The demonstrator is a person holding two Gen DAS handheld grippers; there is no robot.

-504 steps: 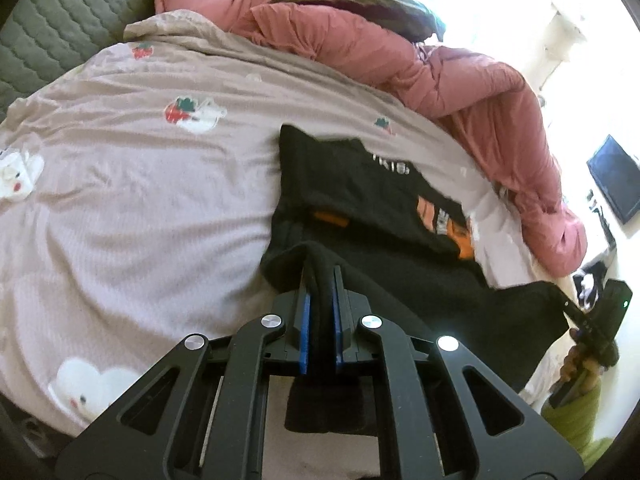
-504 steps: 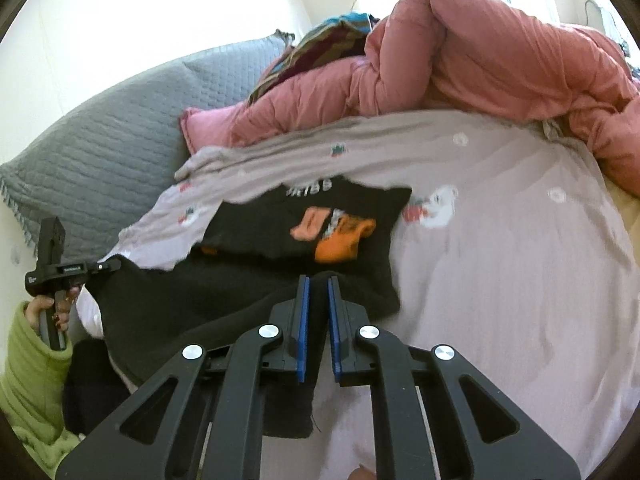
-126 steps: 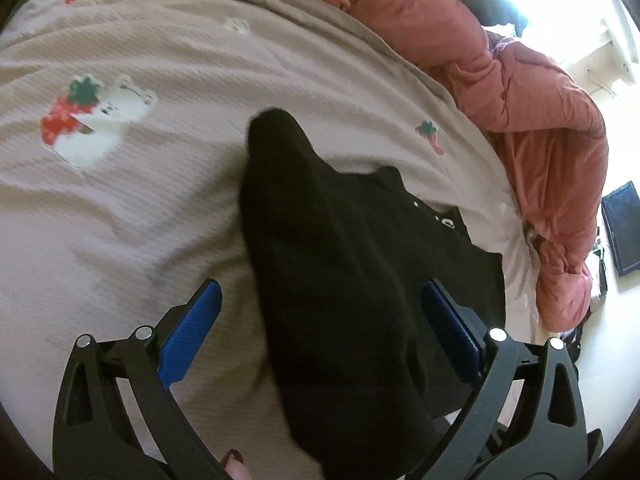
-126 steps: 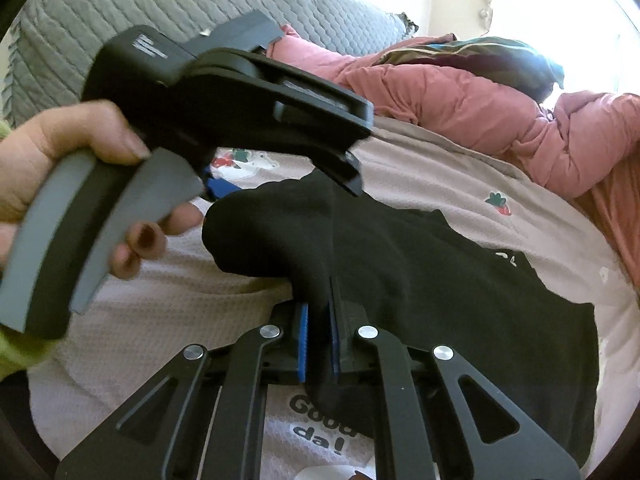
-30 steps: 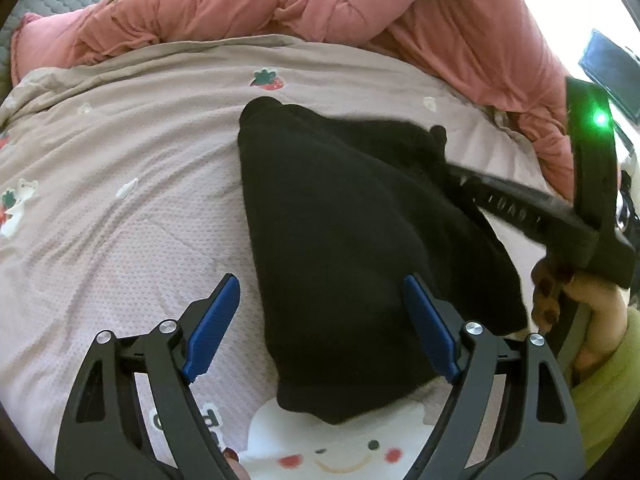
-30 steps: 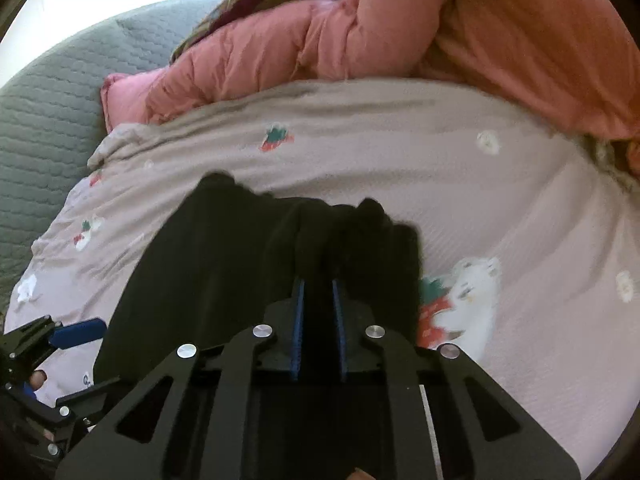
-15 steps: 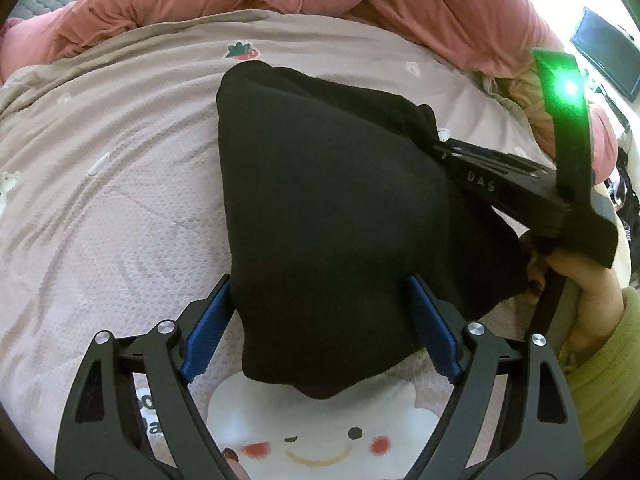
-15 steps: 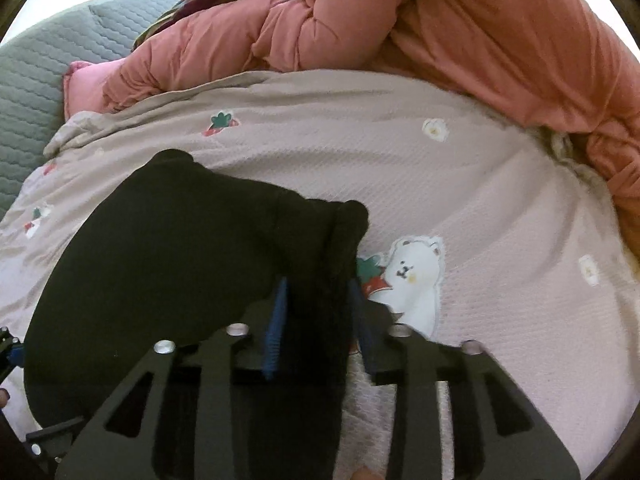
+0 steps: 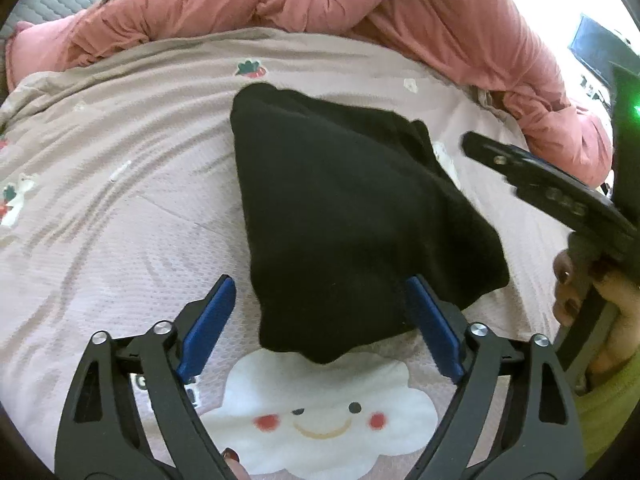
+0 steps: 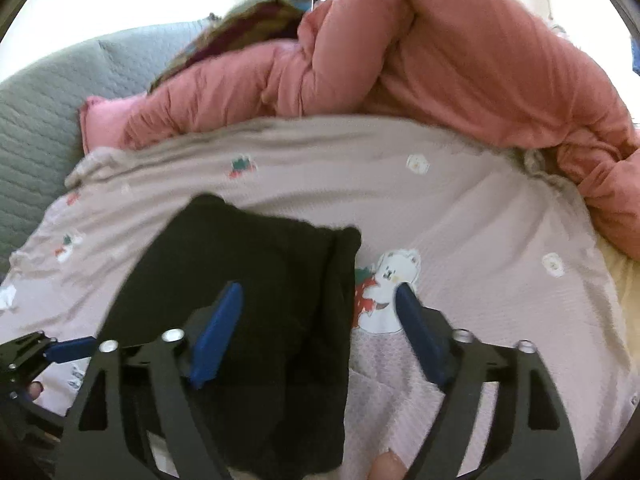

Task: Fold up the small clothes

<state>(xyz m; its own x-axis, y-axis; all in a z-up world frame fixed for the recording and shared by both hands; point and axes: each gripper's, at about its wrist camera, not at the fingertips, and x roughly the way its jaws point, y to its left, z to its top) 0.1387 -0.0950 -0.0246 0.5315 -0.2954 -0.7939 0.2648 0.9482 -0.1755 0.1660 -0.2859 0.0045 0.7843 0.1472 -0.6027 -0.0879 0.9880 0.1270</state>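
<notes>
The black garment (image 9: pixel 352 220) lies folded on the bedsheet (image 9: pixel 120 208), released. The right gripper (image 10: pixel 318 320) is opening above its edge; the left gripper (image 9: pixel 320 312) is widening astride the near hem, unpressed. Both are best lifted clear so no layer is dragged

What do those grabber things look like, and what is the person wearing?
Each gripper is black plastic with cut-out triangle holes, silver screws and two blue pads. The right gripper looks the same in its own view. From the left view, its body carries a small green light and raised lettering too blurry to read. The person wears a lime-green sleeve and dark nail polish.
</notes>
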